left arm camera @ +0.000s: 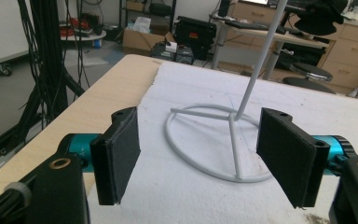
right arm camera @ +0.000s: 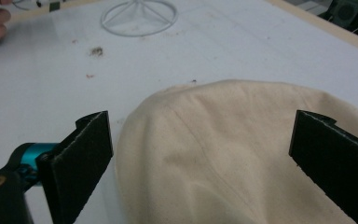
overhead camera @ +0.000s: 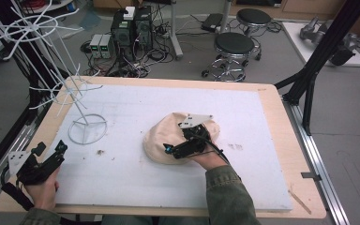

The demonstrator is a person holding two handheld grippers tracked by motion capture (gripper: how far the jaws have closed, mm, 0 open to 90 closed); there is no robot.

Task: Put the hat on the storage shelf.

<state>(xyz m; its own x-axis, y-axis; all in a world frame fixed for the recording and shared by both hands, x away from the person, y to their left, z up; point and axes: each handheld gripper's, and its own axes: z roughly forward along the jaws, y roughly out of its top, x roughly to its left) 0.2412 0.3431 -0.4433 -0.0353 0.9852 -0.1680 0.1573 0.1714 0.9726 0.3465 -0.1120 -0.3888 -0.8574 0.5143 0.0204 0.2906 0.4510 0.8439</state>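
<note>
Two hand-held grippers were spread wide over the white surface (overhead camera: 136,178), neither clamping anything.

Nearest me, I had the left hand-held gripper (left arm camera: 198,154) low at the near left corner, jaws apart and empty, aimed at the ring base of the white wire stand (left arm camera: 214,140) just ahead. Further in, my right hand-held gripper (right arm camera: 200,158) hovered over the cream cloth cap (right arm camera: 233,154) lying near the middle of the surface, jaws wide on either side of its crown, not pinching it. Beyond the far edge stood two black stools (overhead camera: 234,44).
</note>
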